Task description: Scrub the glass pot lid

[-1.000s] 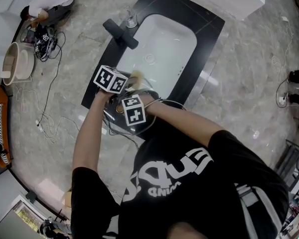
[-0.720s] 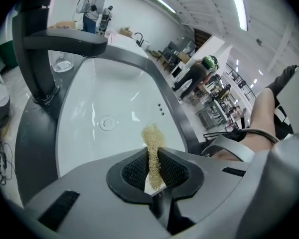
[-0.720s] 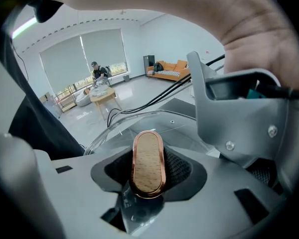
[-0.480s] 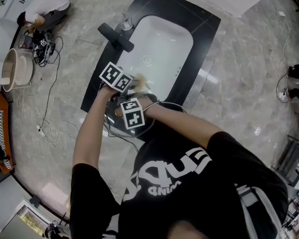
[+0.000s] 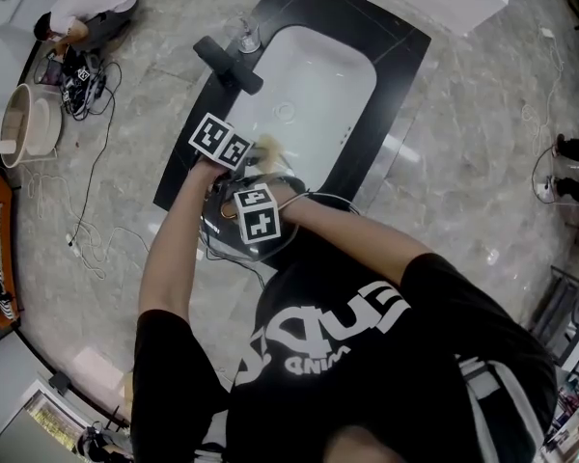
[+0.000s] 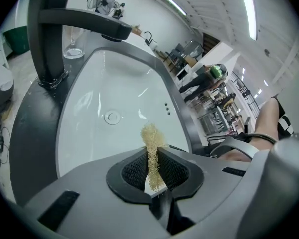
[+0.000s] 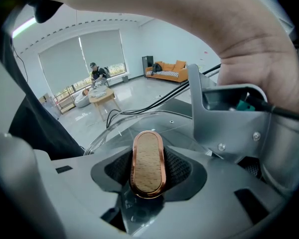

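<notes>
1. Left gripper (image 6: pixel 152 154): jaws closed on a pale, fibrous scrubber (image 6: pixel 151 142). The scrubber stands upright between the pads, its frayed end sticking out past the tips. In the head view it hangs over the near end of the basin.

2. Right gripper (image 7: pixel 148 159): jaws clamped on the lid's handle (image 7: pixel 148 167), an oval knob with a wood face and a copper-coloured rim. The pads press on both long sides of it.

3. Glass pot lid (image 7: pixel 182 126): clear, with a round rim. It is carried by its handle in the right gripper, at the near edge of the counter and close in front of the person. The left gripper is just beside it. No view shows whether the scrubber touches the glass.

4. Sink (image 6: pixel 102 91): a white oval basin with a round drain, set into a black counter (image 5: pixel 391 61).

5. Faucet (image 6: pixel 49 31): black, standing at the left side of the basin with its spout reaching over it.

6. Drinking glass (image 6: pixel 73 43): clear, upright on the counter just beside the faucet.
</notes>
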A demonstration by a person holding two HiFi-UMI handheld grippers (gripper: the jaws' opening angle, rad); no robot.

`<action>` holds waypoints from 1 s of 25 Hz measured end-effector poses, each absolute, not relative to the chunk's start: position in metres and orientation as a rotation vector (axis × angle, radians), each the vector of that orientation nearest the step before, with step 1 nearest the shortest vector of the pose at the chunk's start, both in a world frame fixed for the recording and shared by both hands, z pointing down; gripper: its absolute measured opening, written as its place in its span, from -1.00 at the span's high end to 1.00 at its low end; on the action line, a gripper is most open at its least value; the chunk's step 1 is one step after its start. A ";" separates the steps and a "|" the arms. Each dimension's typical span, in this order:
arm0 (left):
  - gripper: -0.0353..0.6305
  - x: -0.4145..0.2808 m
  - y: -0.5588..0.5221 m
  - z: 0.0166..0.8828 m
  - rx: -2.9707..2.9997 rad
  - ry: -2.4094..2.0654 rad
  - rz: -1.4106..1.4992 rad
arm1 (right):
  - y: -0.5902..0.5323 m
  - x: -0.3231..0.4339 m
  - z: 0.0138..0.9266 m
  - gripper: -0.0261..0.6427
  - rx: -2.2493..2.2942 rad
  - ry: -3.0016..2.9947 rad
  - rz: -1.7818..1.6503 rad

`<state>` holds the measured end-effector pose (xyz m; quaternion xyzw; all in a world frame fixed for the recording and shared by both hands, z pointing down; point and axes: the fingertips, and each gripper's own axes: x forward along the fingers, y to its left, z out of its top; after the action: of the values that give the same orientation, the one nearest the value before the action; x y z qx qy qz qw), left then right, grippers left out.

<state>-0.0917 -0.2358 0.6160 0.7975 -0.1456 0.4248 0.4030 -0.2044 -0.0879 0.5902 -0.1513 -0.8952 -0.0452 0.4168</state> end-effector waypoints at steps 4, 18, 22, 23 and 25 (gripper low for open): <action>0.74 -0.109 -0.243 0.615 1.998 -0.441 1.045 | -0.089 -0.206 0.590 0.40 -0.371 -2.249 -0.110; 0.74 -0.184 -0.253 0.614 1.893 -0.739 0.865 | -0.088 -0.205 0.591 0.40 -0.369 -2.238 -0.114; 0.74 -0.204 -0.252 0.615 1.868 -0.807 0.826 | -0.088 -0.205 0.591 0.40 -0.368 -2.234 -0.114; 0.74 -0.209 -0.251 0.615 1.860 -0.821 0.815 | -0.088 -0.205 0.591 0.40 -0.368 -2.234 -0.114; 0.74 -0.217 -0.249 0.615 1.844 -0.845 0.788 | -0.088 -0.205 0.591 0.40 -0.367 -2.233 -0.114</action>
<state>-0.2169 -0.2489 0.6154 0.7507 -0.3439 0.3208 0.4640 -0.2050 -0.0885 0.5913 -0.1467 -0.8926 -0.0454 0.4240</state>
